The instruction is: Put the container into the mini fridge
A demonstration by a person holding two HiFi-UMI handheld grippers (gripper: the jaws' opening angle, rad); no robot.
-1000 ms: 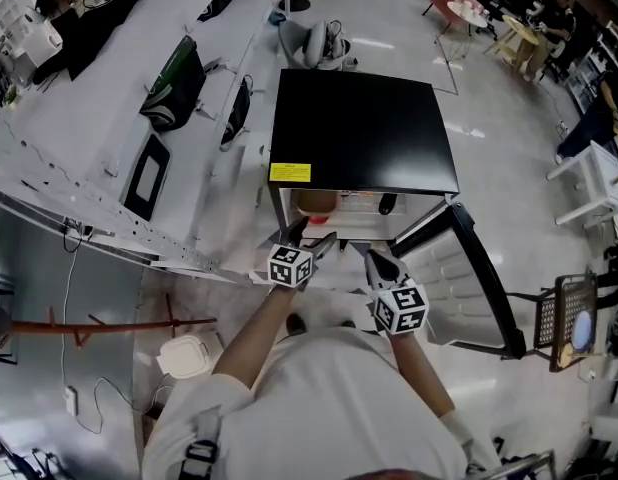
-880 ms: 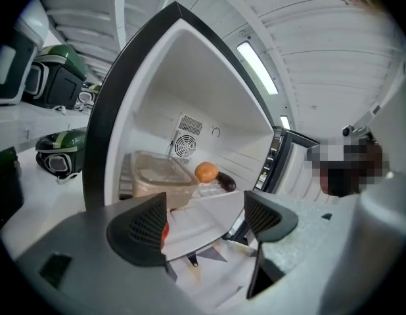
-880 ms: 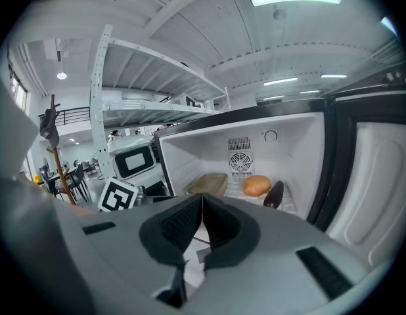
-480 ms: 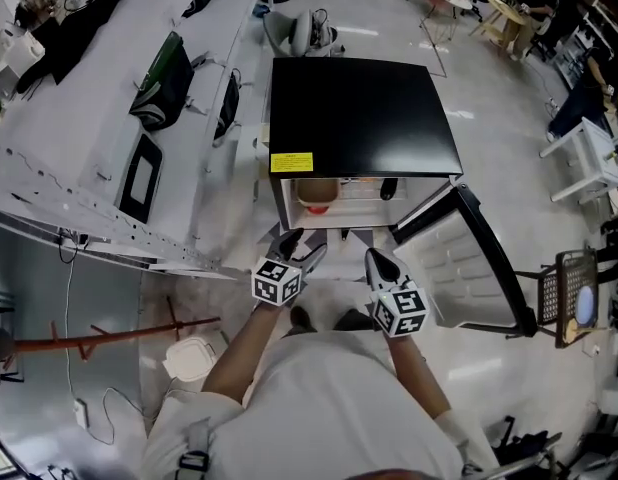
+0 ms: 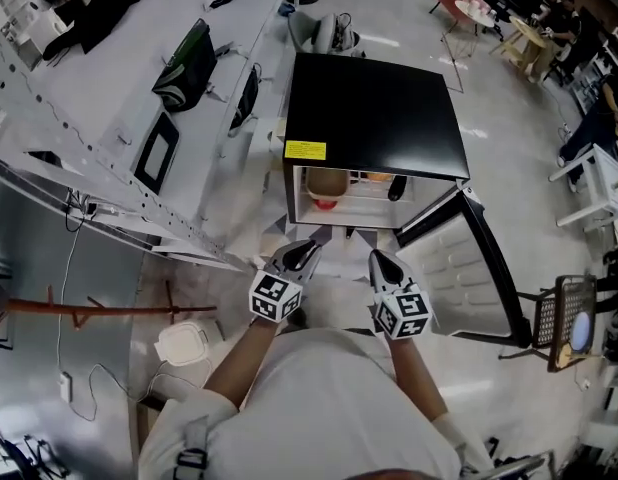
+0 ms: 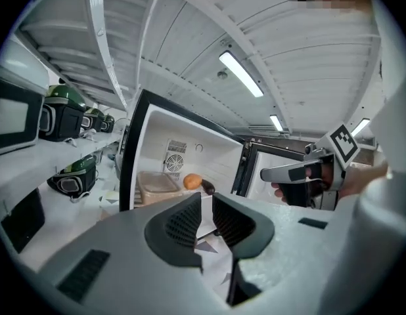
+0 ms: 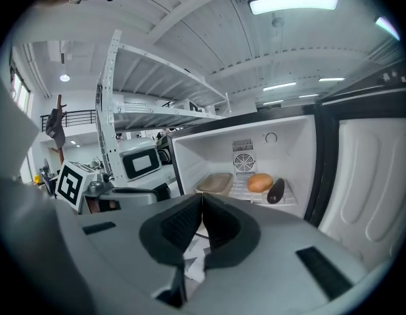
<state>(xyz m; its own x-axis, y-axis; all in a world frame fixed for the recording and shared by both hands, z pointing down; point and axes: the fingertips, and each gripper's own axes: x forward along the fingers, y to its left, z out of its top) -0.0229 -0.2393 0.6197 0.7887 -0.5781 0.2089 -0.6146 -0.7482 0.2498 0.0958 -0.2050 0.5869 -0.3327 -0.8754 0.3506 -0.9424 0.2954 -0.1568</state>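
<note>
The black mini fridge (image 5: 374, 118) stands on the floor with its door (image 5: 469, 268) swung open to the right. A clear tan container (image 5: 327, 181) sits inside on the left of the shelf, also seen in the left gripper view (image 6: 157, 182) and the right gripper view (image 7: 216, 183). My left gripper (image 5: 307, 248) hangs just in front of the opening; its jaws are closing, a narrow gap remains and nothing is between them (image 6: 206, 205). My right gripper (image 5: 377, 260) is beside it, shut and empty (image 7: 202, 205).
An orange round item (image 7: 260, 182) and a dark oblong one (image 7: 276, 190) lie on the shelf right of the container. A white shelving rack (image 5: 109, 118) with helmets and a microwave stands left of the fridge. A small white object (image 5: 184, 345) sits on the floor at lower left.
The left jaws have gone from wide open to nearly together. Both grippers have drawn back a little from the fridge opening. The container stays inside.
</note>
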